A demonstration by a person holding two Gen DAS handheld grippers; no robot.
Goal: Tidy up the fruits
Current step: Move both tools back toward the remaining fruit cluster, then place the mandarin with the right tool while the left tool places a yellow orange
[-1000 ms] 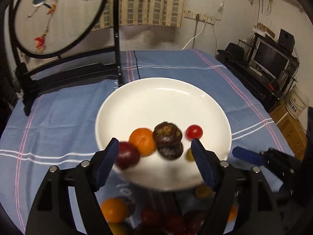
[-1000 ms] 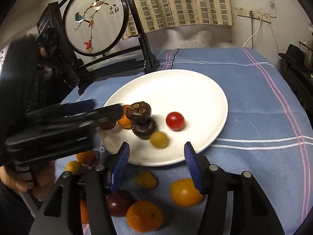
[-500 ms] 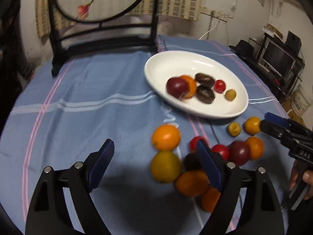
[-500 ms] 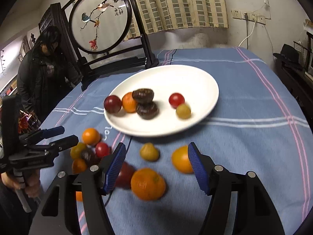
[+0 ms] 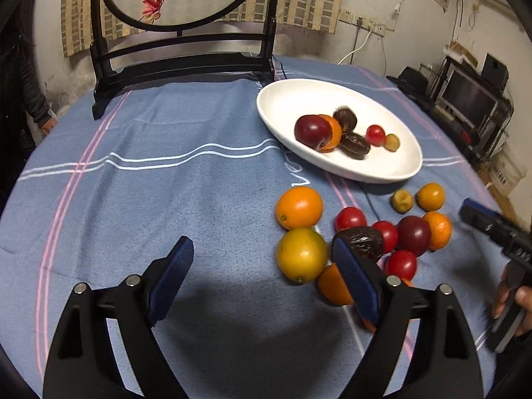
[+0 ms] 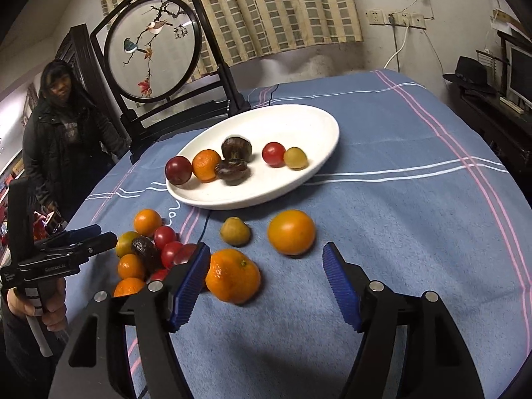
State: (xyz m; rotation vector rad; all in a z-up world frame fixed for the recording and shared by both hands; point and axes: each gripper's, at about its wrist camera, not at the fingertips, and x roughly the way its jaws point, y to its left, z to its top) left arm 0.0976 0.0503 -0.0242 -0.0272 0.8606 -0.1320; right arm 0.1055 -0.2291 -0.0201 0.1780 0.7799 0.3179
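Where the white plate (image 6: 319,126) sits on the blue striped cloth (image 6: 415,219), six fruits lie in it: a dark red plum (image 6: 178,170), an orange mandarin (image 6: 206,165) touching it, two dark brown wrinkled fruits (image 6: 232,159) one against the other, a red tomato (image 6: 273,154), and a small yellow-green fruit (image 6: 295,158) touching the tomato.

The rest lie loose on the cloth-covered surface just in front of the plate. Right wrist view: a mandarin (image 6: 232,280) lies against the inner face of one finger of the right gripper (image 6: 266,282), with the far finger well clear of it. Jaws apart, having just been opening, pads pressing on nothing. A smooth orange fruit (image 6: 291,231) and a small yellowish fruit (image 6: 235,231) lie between that gripper and the plate.

To one side, a tight cluster (image 6: 146,252) of oranges, red tomatoes and one dark wrinkled fruit. Left wrist view: the left gripper (image 5: 262,276) hovers beside this cluster, jaws wide, having just been opening, only bare cloth between them. One blue pad overlaps the dark wrinkled fruit (image 5: 360,241) in the picture; contact cannot be told. A yellow-orange fruit (image 5: 302,254) lies just beside that pad.

Beyond the plate stands a black-framed round screen (image 6: 153,48) painted with birds. A person in a dark jacket (image 6: 63,133) stands at the surface's far edge.
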